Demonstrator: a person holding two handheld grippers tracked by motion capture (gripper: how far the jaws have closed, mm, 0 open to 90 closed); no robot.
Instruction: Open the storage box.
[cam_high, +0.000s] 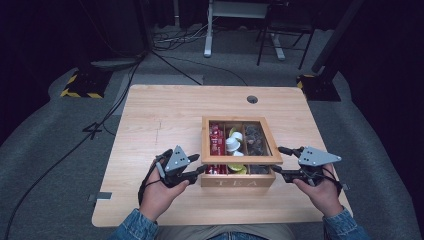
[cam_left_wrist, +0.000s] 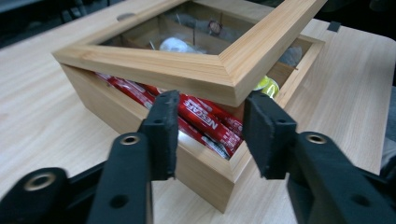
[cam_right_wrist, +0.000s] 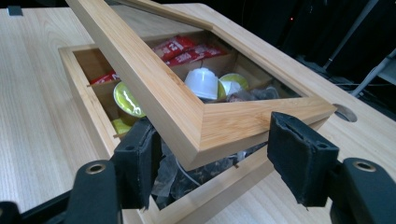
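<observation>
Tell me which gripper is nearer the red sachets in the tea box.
Left. The left gripper sits at the box's front-left corner, right by the red sachets; the right gripper is at the opposite, right corner.

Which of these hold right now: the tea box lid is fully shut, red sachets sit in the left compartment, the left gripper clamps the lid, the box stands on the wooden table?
The lid of the tea box is fully shut: false, its front edge is raised.
Red sachets lie in the left compartment: true.
The left gripper clamps the lid: false, its pads stand apart at the box corner.
The box stands on the wooden table: true.
</observation>
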